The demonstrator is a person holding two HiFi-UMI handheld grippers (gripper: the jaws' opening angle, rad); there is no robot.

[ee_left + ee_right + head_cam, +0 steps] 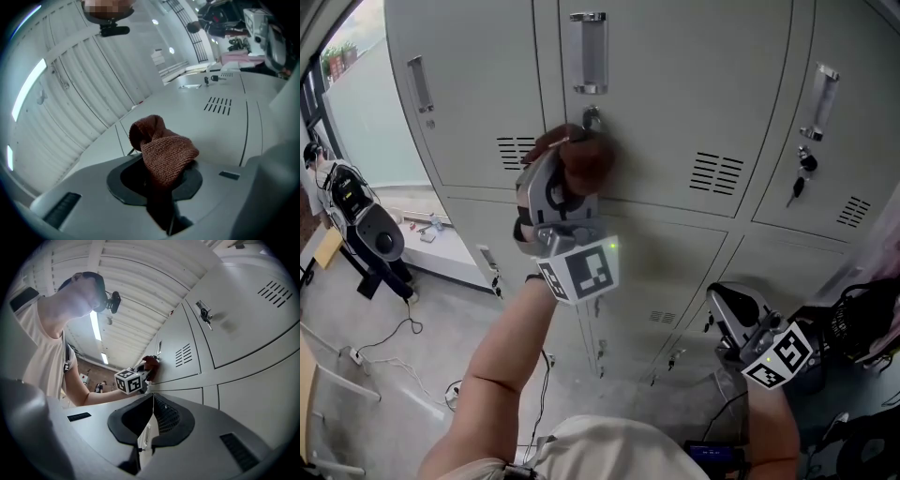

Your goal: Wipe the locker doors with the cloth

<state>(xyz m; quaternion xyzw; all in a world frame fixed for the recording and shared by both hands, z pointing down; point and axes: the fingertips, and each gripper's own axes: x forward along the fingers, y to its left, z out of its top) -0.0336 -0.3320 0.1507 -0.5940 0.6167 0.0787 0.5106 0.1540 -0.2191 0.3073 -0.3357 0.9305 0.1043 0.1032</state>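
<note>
I am holding the left gripper up high, my left arm reaching up and forward, its jaws clamping on the bunched cloth. I am carrying the right gripper low at my right side, jaws pressing together, my right forearm pointing forward.

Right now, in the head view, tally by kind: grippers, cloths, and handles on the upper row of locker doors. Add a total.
Grippers: 2 (left gripper, right gripper)
Cloth: 1
Upper-row handles: 3
Total: 6
</note>
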